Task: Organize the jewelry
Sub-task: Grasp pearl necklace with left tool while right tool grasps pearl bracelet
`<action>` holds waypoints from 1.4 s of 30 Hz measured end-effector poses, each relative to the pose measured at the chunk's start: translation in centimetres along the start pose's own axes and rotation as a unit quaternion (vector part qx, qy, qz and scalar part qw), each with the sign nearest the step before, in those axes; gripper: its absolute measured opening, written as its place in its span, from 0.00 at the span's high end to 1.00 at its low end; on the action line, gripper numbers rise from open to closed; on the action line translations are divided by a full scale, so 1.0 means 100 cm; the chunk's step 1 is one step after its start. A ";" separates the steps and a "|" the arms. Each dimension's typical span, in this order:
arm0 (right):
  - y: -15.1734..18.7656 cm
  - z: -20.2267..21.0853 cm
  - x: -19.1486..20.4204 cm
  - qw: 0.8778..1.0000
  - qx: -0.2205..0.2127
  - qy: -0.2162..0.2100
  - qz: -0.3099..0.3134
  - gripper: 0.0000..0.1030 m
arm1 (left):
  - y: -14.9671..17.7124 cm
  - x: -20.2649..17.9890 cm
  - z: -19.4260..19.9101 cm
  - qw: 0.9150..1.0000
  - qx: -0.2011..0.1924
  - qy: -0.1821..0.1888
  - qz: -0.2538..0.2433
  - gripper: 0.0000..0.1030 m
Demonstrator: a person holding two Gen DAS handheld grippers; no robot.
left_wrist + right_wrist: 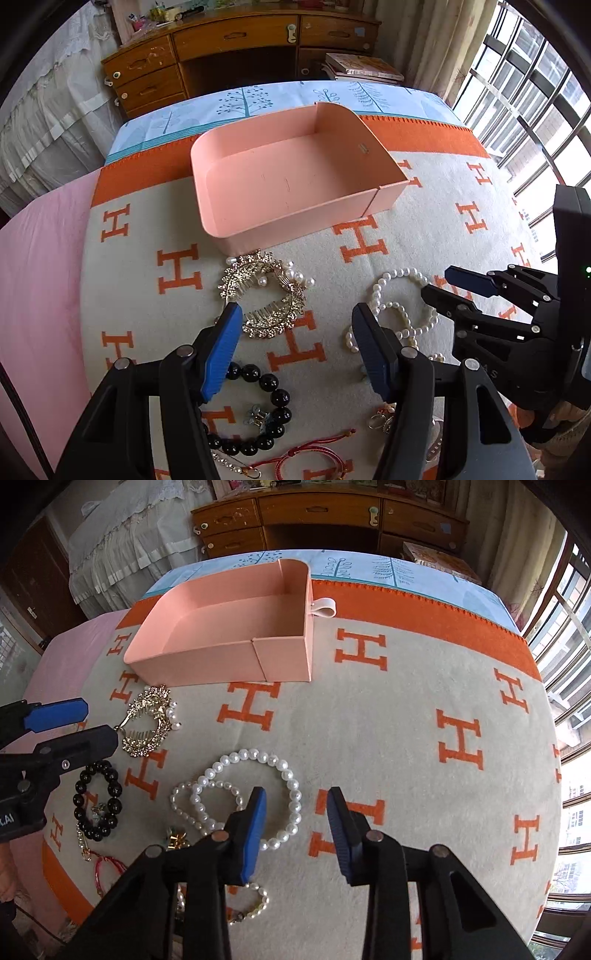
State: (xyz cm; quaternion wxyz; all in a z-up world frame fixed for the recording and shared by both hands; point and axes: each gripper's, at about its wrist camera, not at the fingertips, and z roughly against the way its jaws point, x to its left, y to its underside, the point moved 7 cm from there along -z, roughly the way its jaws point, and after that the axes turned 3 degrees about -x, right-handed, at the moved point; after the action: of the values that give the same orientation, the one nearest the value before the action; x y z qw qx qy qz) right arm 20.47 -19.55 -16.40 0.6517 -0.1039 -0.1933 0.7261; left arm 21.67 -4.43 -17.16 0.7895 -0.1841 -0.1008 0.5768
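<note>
The left gripper [295,332] hangs with jaws wide, gripping nothing; its arms hide part of the black bead bracelet [271,402] and a red cord [314,456] cut off at the frame's bottom. The right gripper [296,821], also wide and unladen, covers part of the pearl bracelets [291,786]. A gold comb [266,291] with pearls lies just before the smooth pink tray [229,166]. All rest on a fuzzy H-patterned blanket [406,716] on the bed. Small trinkets beneath the arms are hard to make out.
</note>
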 end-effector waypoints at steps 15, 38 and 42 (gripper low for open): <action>0.009 0.003 -0.025 1.000 -0.006 0.024 -0.012 0.93 | 0.011 -0.032 -0.030 0.997 0.052 0.032 -0.037 0.64; 0.052 0.054 -0.061 0.992 -0.057 -0.012 -0.111 0.93 | 0.065 -0.108 -0.022 0.984 0.117 0.098 -0.087 0.80; 0.058 0.056 -0.059 0.992 -0.058 -0.014 -0.108 0.93 | 0.068 -0.105 -0.006 0.985 0.111 0.102 -0.081 0.80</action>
State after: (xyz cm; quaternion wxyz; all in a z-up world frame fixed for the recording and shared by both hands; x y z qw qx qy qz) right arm 13.72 -26.67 -14.32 0.7164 -0.1097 -0.2546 0.6403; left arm 12.65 -12.65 -19.91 0.8554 -0.1440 0.0305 0.4967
